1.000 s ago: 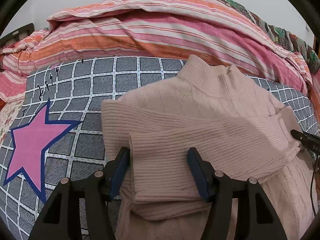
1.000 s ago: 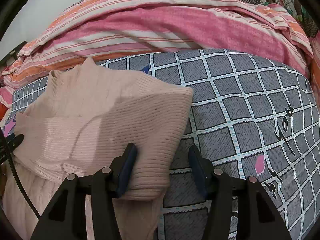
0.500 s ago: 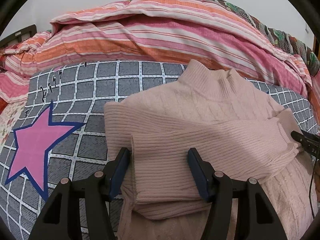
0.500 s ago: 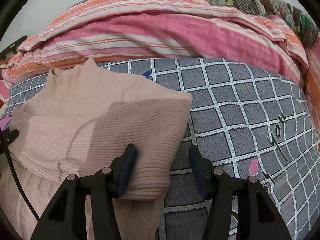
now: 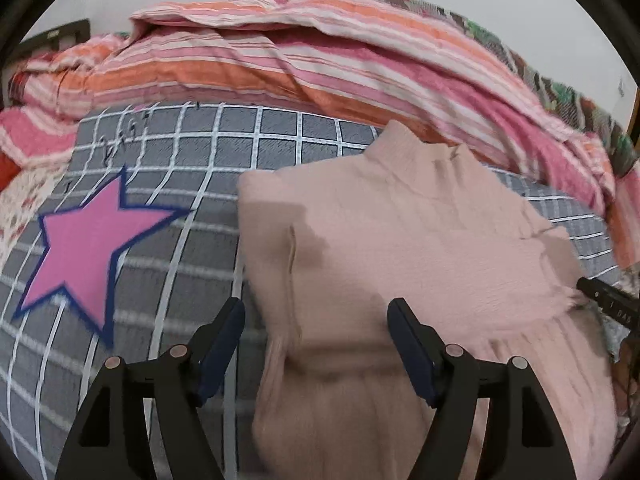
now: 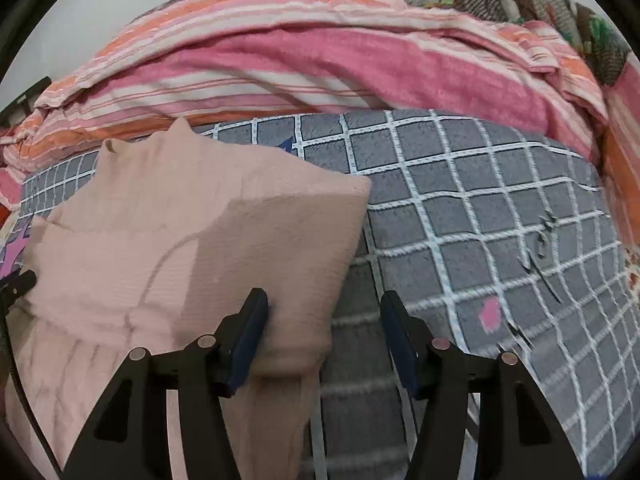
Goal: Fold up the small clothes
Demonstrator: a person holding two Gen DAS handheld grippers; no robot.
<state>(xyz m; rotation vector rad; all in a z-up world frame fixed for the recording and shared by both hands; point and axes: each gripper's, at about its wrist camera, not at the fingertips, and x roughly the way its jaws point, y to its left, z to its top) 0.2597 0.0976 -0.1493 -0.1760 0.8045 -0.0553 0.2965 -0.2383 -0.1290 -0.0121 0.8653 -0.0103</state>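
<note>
A small pale pink knit sweater [image 5: 420, 248] lies on the grey checked blanket, collar pointing away from me, both sleeves folded across its front. My left gripper [image 5: 316, 340] is open and empty, its jaws standing above the sweater's left edge and folded sleeve. In the right wrist view the same sweater [image 6: 192, 232] fills the left half. My right gripper [image 6: 324, 336] is open and empty over the sweater's right edge, near the folded sleeve end. The tip of the other gripper [image 5: 608, 304] shows at the far right of the left wrist view.
The grey blanket [image 6: 480, 208] with a white grid covers the bed; a pink star patch [image 5: 92, 248] lies to the sweater's left. A pile of pink and orange striped bedding [image 5: 320, 60] runs along the far side. A dark cable [image 6: 16, 360] hangs at the left.
Both grippers have pulled back and shifted: the left one slid leftward so its left finger is now off the sweater, and the view is blurred by motion. The sweater stays in place.
</note>
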